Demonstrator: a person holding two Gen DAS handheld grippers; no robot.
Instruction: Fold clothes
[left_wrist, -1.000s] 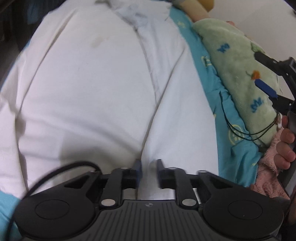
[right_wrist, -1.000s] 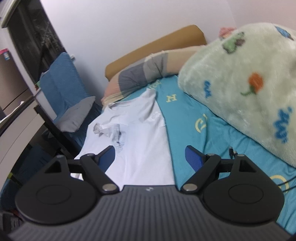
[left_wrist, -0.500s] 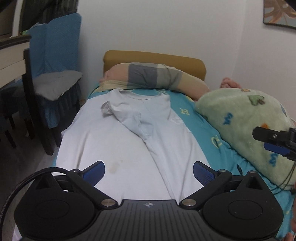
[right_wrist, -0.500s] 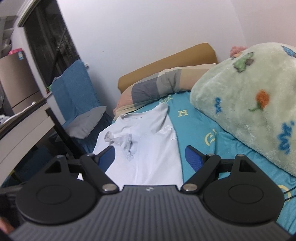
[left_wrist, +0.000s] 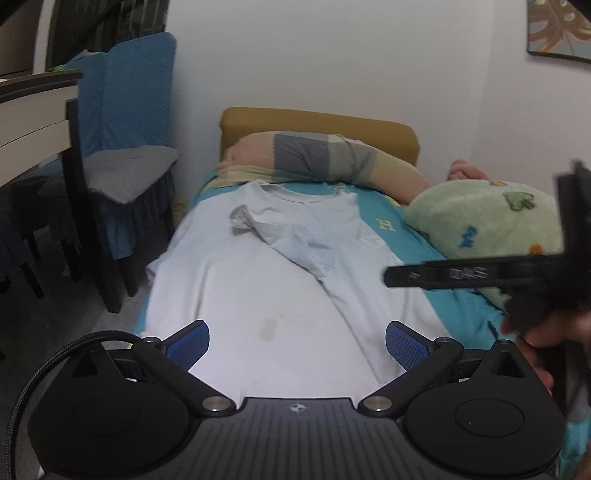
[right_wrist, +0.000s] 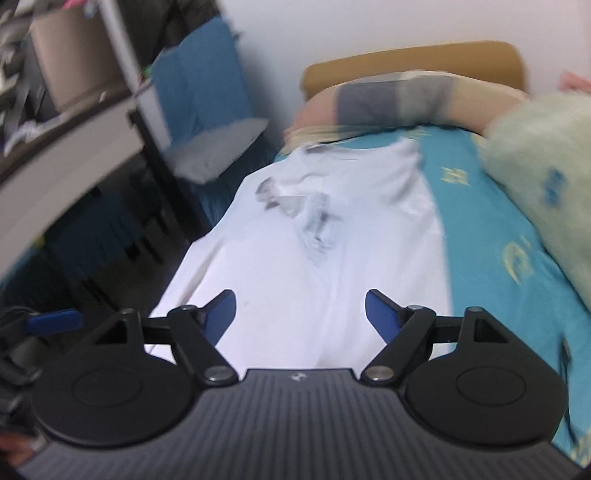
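Left wrist view, tool: the left gripper (left_wrist: 297, 341) stands with its blue pads spread wide and nothing between them; a second ago they were pinched nearly together low over the cloth, so the hold has been let go and the tool lifted back.

Left wrist view, garment: the white shirt (left_wrist: 258, 280) lies lengthwise on the bed (left_wrist: 391, 225), collar toward 12 o'clock near the striped pillow (left_wrist: 321, 158). One side is already turned over the middle, with a sleeve (left_wrist: 291, 236) lying crumpled across the chest at about 12 o'clock from the pads.

Left wrist view, surroundings: the green blanket (left_wrist: 480, 221) sits at 2 o'clock, the blue chair (left_wrist: 125, 122) at 10 o'clock. The other tool crosses the frame at 3 o'clock as a dark bar.

Right wrist view, tool: the right gripper (right_wrist: 300, 314) is likewise wide apart and empty. The frame is smeared, unlike half a second ago, which suggests it is swinging toward the shirt.

Right wrist view, garment: the shirt (right_wrist: 317, 251) fills the centre, its hem nearest the pads, the sheet bare at 3 o'clock.

Meaning for the task: one lengthwise fold looks set down; judging by the layout, the left side and the hem-to-collar fold remain.
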